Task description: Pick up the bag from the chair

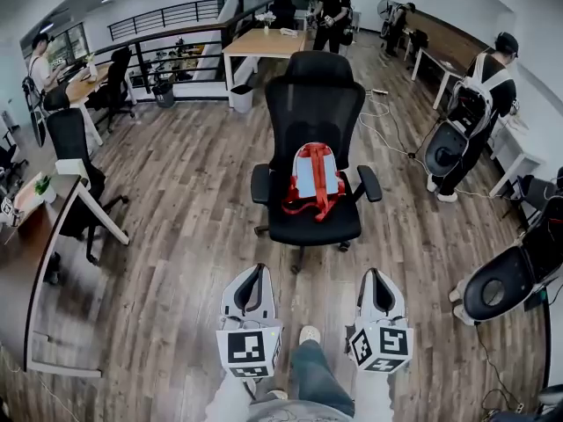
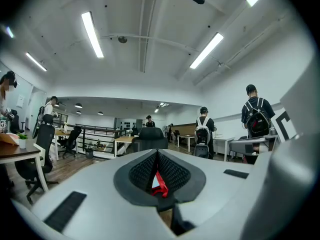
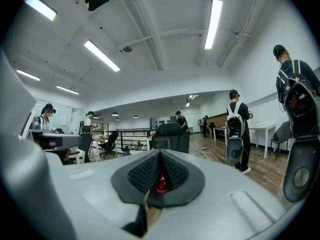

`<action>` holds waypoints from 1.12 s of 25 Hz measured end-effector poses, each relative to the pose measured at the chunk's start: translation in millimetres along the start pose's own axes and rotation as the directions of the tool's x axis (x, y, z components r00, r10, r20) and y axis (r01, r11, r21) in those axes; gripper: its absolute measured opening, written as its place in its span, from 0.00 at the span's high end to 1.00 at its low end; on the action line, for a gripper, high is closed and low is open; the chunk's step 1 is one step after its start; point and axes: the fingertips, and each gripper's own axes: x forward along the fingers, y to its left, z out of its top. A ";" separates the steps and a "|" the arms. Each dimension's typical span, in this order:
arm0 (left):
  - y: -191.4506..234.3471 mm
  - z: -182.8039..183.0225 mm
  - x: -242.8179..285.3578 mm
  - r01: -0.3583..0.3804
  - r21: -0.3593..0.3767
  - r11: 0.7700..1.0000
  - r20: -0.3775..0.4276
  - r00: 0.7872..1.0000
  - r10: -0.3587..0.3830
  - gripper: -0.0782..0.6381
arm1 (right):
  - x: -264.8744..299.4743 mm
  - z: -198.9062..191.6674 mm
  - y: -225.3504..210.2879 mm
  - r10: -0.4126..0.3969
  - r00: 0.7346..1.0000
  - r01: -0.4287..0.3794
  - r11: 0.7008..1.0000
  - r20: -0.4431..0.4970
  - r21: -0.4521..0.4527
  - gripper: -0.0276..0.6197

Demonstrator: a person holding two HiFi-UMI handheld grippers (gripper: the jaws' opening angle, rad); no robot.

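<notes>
A red and pale blue bag [image 1: 314,176] lies on the seat of a black office chair [image 1: 314,112] in the middle of the head view, leaning against the backrest. My left gripper [image 1: 253,275] and right gripper [image 1: 376,277] hover low and side by side, well short of the chair, both pointing at it. Each has its jaws pressed together with nothing held. In the left gripper view, the left gripper [image 2: 158,156] shows a sliver of the red bag [image 2: 159,184] far off through the slit between its pads. The right gripper [image 3: 161,154] shows the same red bag [image 3: 161,184].
Wooden floor lies between me and the chair; my shoe [image 1: 309,334] is between the grippers. A desk [image 1: 26,236] and another black chair [image 1: 75,148] stand at left. A person [image 1: 471,112] with a backpack stands at right, near cables and round white devices [image 1: 497,288].
</notes>
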 end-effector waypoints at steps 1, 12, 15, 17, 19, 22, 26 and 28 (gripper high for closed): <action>-0.3 3.5 17.2 -0.005 0.002 1.000 0.005 1.000 0.005 0.88 | 17.5 3.0 -8.1 0.006 1.000 -0.006 1.000 0.002 0.000 0.94; -0.4 31.7 185.9 -0.080 -0.011 0.997 0.037 0.996 0.081 0.88 | 185.8 35.2 -80.4 0.092 0.996 -0.092 0.995 0.009 -0.031 0.94; 4.7 25.5 215.8 -0.099 -0.018 0.995 0.019 0.995 0.099 0.88 | 216.1 31.3 -92.2 0.098 0.995 -0.098 0.995 -0.007 -0.028 0.94; 9.7 17.8 231.2 -0.114 -0.037 0.993 -0.002 0.994 0.114 0.88 | 233.3 23.9 -95.8 0.107 0.994 -0.108 0.994 -0.029 -0.025 0.94; 12.3 10.8 247.7 -0.116 -0.041 0.992 -0.023 0.993 0.115 0.88 | 250.9 15.0 -97.9 0.118 0.992 -0.119 0.993 -0.054 -0.023 0.94; 17.1 4.7 276.9 -0.107 -0.019 0.994 -0.046 0.993 0.106 0.88 | 281.0 3.5 -99.4 0.132 0.987 -0.135 0.991 -0.087 -0.024 0.94; 33.7 -10.8 323.7 -0.110 -0.046 0.993 -0.077 0.991 0.107 0.88 | 329.9 -7.1 -100.8 0.143 0.983 -0.148 0.988 -0.112 -0.033 0.94; 41.0 -16.2 352.7 -0.100 -0.056 0.993 -0.088 0.992 0.095 0.88 | 359.5 -11.9 -101.9 0.146 0.982 -0.151 0.988 -0.123 -0.033 0.94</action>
